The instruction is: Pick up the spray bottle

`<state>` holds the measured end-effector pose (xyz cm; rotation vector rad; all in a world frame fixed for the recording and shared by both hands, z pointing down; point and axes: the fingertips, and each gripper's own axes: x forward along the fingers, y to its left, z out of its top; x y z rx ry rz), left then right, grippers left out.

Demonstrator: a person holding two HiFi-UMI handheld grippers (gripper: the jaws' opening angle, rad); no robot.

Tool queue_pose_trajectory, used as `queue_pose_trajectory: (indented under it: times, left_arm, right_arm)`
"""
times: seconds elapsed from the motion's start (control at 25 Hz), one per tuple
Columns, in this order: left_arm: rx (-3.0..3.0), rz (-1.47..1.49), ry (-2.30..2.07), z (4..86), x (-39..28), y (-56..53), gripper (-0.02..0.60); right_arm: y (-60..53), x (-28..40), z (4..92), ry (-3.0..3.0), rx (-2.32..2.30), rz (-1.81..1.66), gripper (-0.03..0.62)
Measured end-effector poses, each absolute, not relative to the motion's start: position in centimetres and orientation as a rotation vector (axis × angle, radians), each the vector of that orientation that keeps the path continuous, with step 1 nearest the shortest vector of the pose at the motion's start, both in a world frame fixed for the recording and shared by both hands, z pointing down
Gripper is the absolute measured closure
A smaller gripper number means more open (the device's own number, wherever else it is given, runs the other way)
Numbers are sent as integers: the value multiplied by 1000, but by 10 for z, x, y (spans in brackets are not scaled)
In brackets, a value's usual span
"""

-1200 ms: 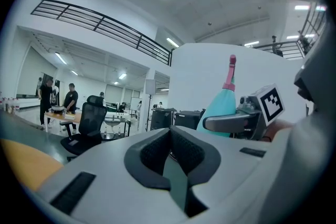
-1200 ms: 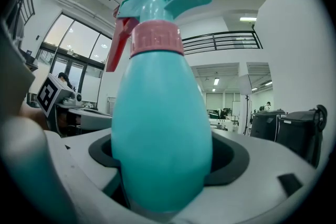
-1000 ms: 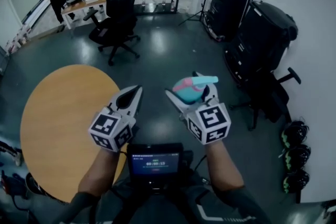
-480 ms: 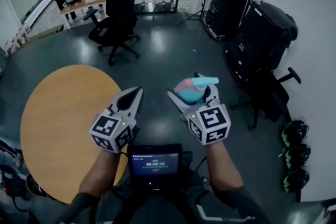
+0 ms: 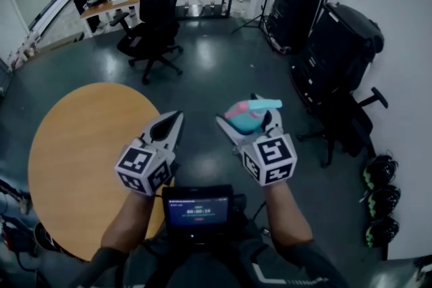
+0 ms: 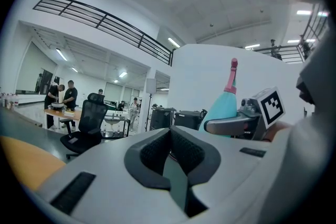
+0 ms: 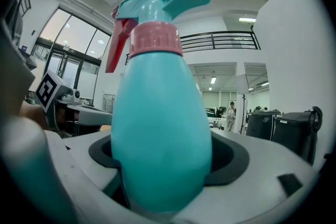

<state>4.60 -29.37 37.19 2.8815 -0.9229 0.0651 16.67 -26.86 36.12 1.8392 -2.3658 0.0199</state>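
Note:
A teal spray bottle (image 7: 160,128) with a pink collar, a red trigger and a teal nozzle stands upright between the jaws of my right gripper (image 5: 244,119), which is shut on its body. In the head view the spray bottle (image 5: 244,114) is held in the air above the dark floor, right of the round wooden table (image 5: 81,158). My left gripper (image 5: 170,125) hangs beside it at the table's right edge, shut and empty. In the left gripper view the left gripper (image 6: 170,152) shows its pads closed together, with the spray bottle (image 6: 224,103) off to the right.
A black office chair (image 5: 152,17) stands on the floor ahead. Black covered cases (image 5: 331,44) and another chair (image 5: 347,121) line the right wall, with helmets (image 5: 379,202) lower right. People stand at a desk (image 5: 108,0) far back left. A small screen (image 5: 198,208) sits at my chest.

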Motion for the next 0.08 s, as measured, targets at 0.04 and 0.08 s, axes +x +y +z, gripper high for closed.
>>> queue_pose_trajectory:
  times: [0.04, 0.08]
  left_arm:
    - [2879, 66, -926, 372, 44, -293, 578]
    - [2877, 67, -929, 372, 43, -292, 578]
  right_arm:
    - [-268, 165, 361, -2367, 1838, 18, 161]
    - [-268, 164, 361, -2367, 1836, 17, 161]
